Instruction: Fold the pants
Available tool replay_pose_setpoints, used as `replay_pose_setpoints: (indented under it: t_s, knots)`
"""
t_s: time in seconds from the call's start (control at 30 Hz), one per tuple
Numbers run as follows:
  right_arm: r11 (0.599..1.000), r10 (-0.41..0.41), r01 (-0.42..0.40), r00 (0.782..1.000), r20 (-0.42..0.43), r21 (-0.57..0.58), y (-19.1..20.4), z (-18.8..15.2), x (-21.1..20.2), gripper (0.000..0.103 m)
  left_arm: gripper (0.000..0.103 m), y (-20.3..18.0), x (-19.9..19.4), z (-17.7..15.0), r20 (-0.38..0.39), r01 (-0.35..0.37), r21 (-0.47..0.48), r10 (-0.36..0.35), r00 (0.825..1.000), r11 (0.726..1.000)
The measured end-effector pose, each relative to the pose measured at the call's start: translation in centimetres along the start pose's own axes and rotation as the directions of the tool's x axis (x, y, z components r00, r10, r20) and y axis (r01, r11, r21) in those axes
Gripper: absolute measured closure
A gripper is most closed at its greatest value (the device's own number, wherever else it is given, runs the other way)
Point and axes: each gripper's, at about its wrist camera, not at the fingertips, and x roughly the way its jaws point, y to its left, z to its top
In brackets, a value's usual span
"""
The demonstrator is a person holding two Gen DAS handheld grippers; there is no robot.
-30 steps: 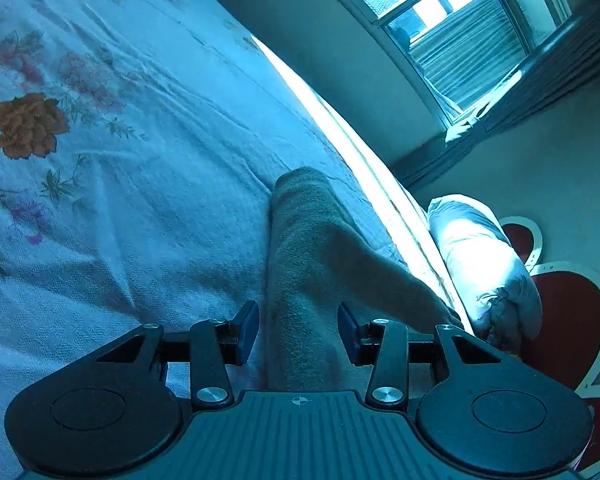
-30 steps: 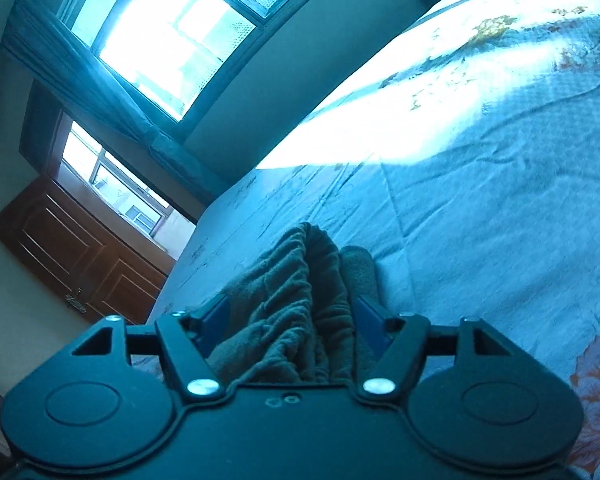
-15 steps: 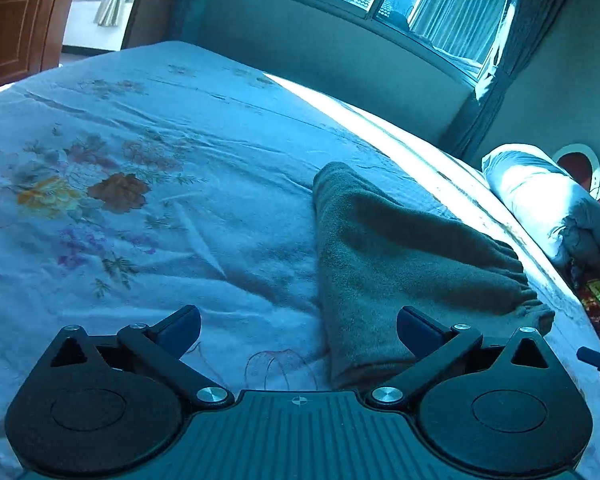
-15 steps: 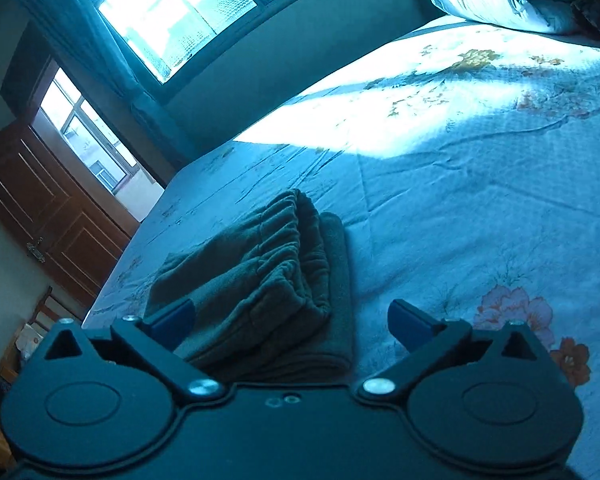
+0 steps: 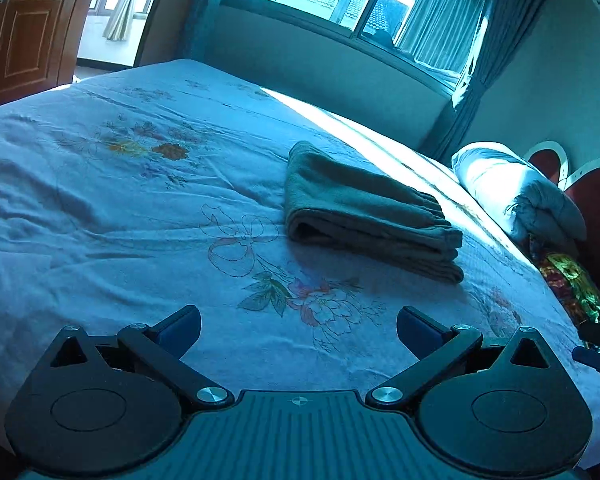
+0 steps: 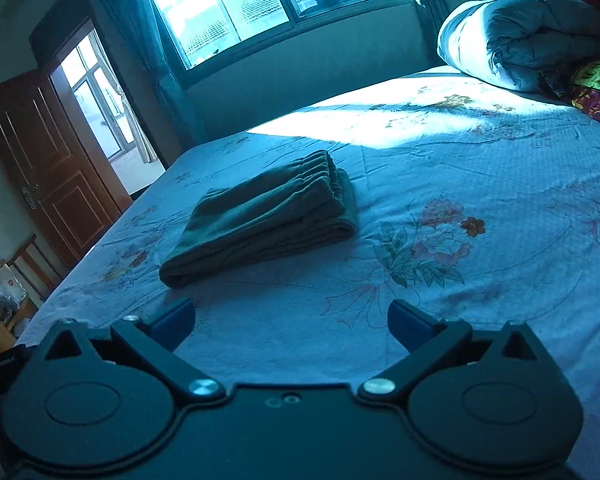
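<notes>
The grey-green pants (image 5: 364,208) lie folded in a flat stack on the flowered bedsheet (image 5: 120,208), elastic waistband toward the pillow side. They also show in the right wrist view (image 6: 268,216). My left gripper (image 5: 299,326) is open and empty, held back from the stack and above the sheet. My right gripper (image 6: 291,320) is open and empty too, back from the stack's near edge. Neither gripper touches the pants.
A rolled quilt (image 6: 532,40) and a colourful cushion (image 6: 596,88) lie at the head of the bed. A window wall (image 5: 340,52) runs along the far side. A wooden door (image 6: 48,168) stands beyond the bed's foot.
Both grippers opened, let go of the pants and pulled back from them. The pants now lie folded on the sheet.
</notes>
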Motion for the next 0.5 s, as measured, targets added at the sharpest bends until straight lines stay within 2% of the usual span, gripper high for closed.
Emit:
replay_pose_setpoints:
  t_s: [0.2,0.33,0.5]
  knots:
    - [0.995,-0.023,0.026,0.999,0.035,-0.093,2.4,-1.1,-5.7,0.006,0.000,-2.3,-7.2,-1.0,0.058,0.026,0.053,-0.029,0.998,0.998]
    - [0.989,0.006,0.004,0.998,0.068,-0.147,4.6,-1.6,-8.7,0.006,0.000,-4.6,-10.6,-1.4,0.085,0.042,0.122,-0.052,0.995,0.992]
    - [0.982,0.042,-0.021,0.993,0.109,-0.186,6.9,-2.2,-11.8,0.006,0.000,-7.8,-14.5,-1.6,0.117,0.058,0.163,-0.077,0.990,0.985]
